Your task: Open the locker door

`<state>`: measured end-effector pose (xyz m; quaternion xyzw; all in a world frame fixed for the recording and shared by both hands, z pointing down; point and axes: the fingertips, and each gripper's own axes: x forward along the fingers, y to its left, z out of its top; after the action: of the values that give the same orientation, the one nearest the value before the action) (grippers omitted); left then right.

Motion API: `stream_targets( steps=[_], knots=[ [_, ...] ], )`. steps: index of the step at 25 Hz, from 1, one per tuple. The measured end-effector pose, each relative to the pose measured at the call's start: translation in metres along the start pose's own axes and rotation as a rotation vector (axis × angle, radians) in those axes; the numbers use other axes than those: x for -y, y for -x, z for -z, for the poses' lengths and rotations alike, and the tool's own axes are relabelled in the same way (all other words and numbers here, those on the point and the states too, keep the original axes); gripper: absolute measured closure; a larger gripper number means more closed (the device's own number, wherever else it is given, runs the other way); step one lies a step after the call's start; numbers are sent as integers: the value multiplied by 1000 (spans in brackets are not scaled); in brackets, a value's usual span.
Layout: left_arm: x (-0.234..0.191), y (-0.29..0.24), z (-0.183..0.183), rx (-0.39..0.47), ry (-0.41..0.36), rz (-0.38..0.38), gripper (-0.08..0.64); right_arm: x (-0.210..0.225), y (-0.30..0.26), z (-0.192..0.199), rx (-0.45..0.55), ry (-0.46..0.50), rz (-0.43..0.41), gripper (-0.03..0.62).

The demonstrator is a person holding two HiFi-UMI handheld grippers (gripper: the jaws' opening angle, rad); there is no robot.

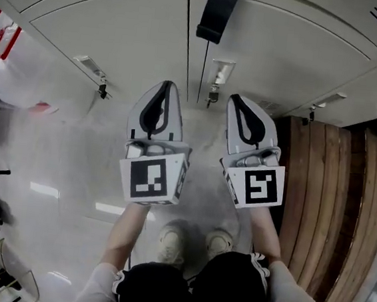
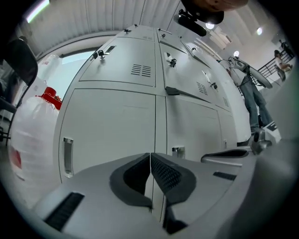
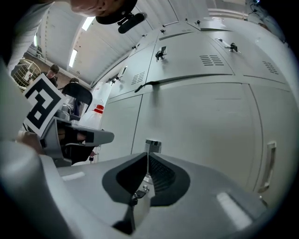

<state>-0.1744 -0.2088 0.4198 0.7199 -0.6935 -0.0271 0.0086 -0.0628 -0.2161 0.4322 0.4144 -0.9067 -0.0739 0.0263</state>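
Observation:
A row of pale grey locker doors (image 1: 120, 32) fills the top of the head view. The middle door (image 3: 201, 121) has a small metal latch (image 1: 218, 73) with a key (image 1: 212, 97) hanging under it. My right gripper (image 1: 237, 100) is shut and empty, its tips just short of that latch (image 3: 153, 145). My left gripper (image 1: 163, 84) is beside it, also shut and empty. It points at the seam between two doors (image 2: 155, 126), with the latch (image 2: 178, 151) slightly to the right. In the right gripper view the left gripper (image 3: 88, 136) shows at the left.
A white bag with a red top (image 2: 32, 126) stands left of the lockers. A wooden slatted bench (image 1: 324, 195) runs along the right. Further latches (image 1: 93, 68) (image 1: 328, 100) sit on the neighbouring doors. A person (image 2: 250, 93) stands far to the right.

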Motion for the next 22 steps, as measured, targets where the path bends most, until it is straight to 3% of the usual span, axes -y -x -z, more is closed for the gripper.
stream_targets(
  steps=[10, 16, 20, 22],
  knots=[
    [2, 1, 2, 14, 58, -24, 543, -23, 3, -1, 20, 49, -63, 586],
    [19, 14, 4, -2, -8, 4, 543, -17, 6, 3, 24, -3, -34, 586],
    [14, 18, 4, -3, -10, 14, 543, -13, 0, 4, 18, -12, -20, 586],
    [8, 18, 6, -6, 3, 2, 543, -10, -8, 5, 6, -14, -24, 545]
  ],
)
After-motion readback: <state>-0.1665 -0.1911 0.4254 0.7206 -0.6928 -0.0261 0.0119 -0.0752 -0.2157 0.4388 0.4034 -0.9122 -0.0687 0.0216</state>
